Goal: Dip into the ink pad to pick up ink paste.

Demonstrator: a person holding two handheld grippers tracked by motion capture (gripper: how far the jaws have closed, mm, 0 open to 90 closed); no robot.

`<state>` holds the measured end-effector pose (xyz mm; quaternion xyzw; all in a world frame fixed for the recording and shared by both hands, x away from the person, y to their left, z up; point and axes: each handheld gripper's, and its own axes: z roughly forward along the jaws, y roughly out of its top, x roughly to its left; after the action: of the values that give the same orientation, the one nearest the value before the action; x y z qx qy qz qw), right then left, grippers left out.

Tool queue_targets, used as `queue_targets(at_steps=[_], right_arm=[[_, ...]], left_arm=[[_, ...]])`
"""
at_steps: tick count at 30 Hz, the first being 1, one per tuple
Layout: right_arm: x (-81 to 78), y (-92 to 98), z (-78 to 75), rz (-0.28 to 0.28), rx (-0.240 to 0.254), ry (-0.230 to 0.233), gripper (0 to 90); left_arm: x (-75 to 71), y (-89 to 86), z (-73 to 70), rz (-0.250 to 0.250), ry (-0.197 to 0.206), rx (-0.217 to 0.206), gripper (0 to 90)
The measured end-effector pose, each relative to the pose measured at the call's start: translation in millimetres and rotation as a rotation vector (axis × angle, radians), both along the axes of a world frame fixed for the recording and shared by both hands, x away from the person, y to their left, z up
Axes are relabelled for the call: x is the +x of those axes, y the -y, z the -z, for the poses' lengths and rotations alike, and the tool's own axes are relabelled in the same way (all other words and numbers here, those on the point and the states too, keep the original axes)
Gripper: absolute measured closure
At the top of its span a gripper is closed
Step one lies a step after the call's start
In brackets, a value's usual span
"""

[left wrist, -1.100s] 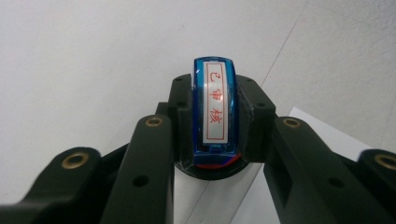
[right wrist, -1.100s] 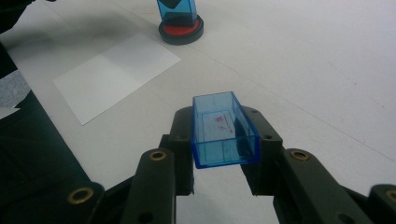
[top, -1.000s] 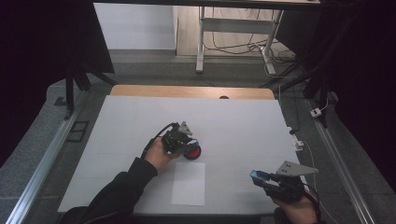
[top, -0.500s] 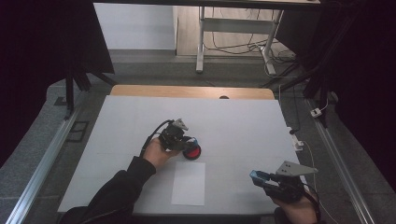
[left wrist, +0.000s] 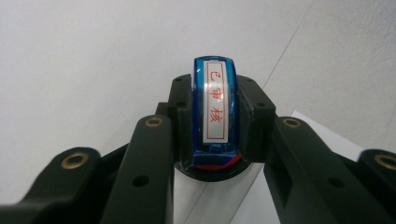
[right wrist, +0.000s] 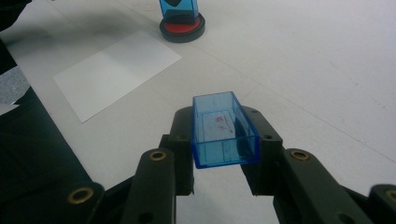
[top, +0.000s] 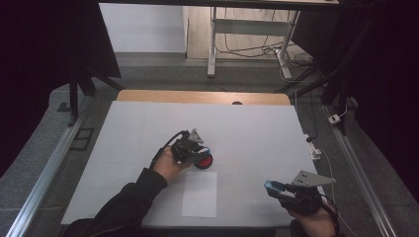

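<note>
While the left gripper (top: 197,149) sits near the middle of the table (top: 257,128), its jaws are shut tight on a blue stamp (left wrist: 214,109), and the stamp is pressed down on a round red ink pad (top: 203,161). Since a second ago the left hand has hardly moved; it only leaned in a little over the pad. So the stamp looks like it is soaking up ink right now, and no mark is on the paper yet. Just to the right and nearer lies the white paper (top: 199,194), flat and blank. It seems to be the next place for the stamp to go. Far to the right, at the near edge, the right gripper (top: 274,187) has stayed put. Its jaws are squeezed on the clear blue cap (right wrist: 223,129), held up off the table.
</note>
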<state>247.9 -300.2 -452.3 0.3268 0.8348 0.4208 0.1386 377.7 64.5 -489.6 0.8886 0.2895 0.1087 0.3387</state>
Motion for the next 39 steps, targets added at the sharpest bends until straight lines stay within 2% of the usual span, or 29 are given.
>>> queue_targets(at_steps=[4,9,14,19,39], right_arm=[[0.0,0.0,0.1,-0.002,-0.001,0.001,68.0],[-0.3,0.0,0.0,-0.004,-0.003,0.003,68.0],[-0.6,0.4,-0.1,-0.004,-0.003,0.002,68.0],[-0.7,0.4,0.0,-0.005,-0.004,0.002,68.0],[-0.8,0.0,0.1,-0.009,-0.007,0.0,67.9]], left_arm=[[1.1,-1.9,0.6,-0.012,-0.013,-0.021,70.4],[0.8,-0.4,-2.6,-0.013,-0.014,-0.015,70.3],[-2.5,-0.5,-13.6,-0.003,0.006,-0.04,70.3],[-4.2,-2.0,-20.0,0.01,0.004,-0.063,70.3],[0.0,-0.3,-7.4,0.017,-0.037,-0.039,70.2]])
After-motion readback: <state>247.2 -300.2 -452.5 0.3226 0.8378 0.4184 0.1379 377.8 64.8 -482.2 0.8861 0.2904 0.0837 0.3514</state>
